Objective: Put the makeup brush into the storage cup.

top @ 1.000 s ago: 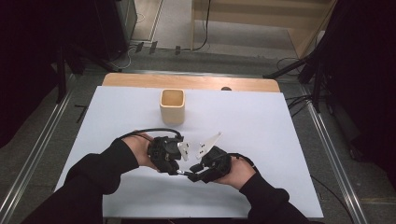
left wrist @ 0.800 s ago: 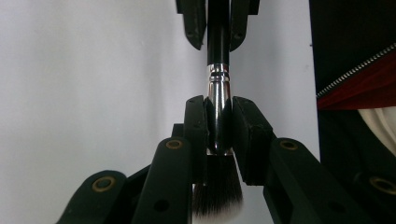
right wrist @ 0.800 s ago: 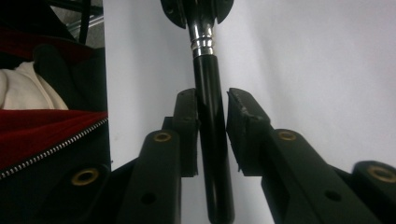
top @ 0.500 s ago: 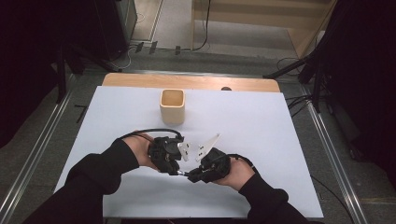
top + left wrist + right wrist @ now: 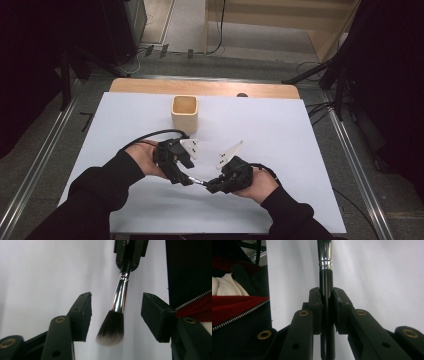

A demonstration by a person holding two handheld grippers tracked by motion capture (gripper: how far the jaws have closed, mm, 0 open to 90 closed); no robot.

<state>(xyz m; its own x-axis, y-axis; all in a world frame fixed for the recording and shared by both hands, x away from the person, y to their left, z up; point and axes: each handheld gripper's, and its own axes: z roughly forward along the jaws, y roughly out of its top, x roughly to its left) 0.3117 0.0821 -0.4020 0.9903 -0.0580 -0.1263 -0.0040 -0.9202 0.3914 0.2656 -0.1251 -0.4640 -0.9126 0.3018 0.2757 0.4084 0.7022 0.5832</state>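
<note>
The desk (image 5: 280, 130) is lying under a white sheet that is covering nearly all of it, with a strip of bare wood showing along the far edge at twelve o'clock. Both dark-sleeved forearms are coming in from six o'clock and meeting just below the middle of the sheet.

Up at twelve o'clock from the hands, well apart from them, a square wooden cup (image 5: 185, 114) is standing upright with its mouth open to the ceiling.

The left gripper (image 5: 186, 179) is sitting at about nine o'clock of the meeting point, the right gripper (image 5: 210, 186) at about three o'clock, and the two are pointing toward each other, nose to nose.

Between them a makeup brush (image 5: 119, 300) is bridging the short gap, hovering just above the sheet. In the right gripper view its black handle (image 5: 326, 305) is running straight up toward twelve o'clock, and the right jaws are pinching it tight from both sides, with the silver ferrule clear beyond the pads.

In the left gripper view the left jaws are standing spread; they have just been opening. The dark bristle head, pale at its tips, is hanging between the two pads, touching neither, with white sheet showing on either side. The shiny ferrule is slanting away toward one o'clock, up to the right gripper's closed jaws at the top of that view.
</note>
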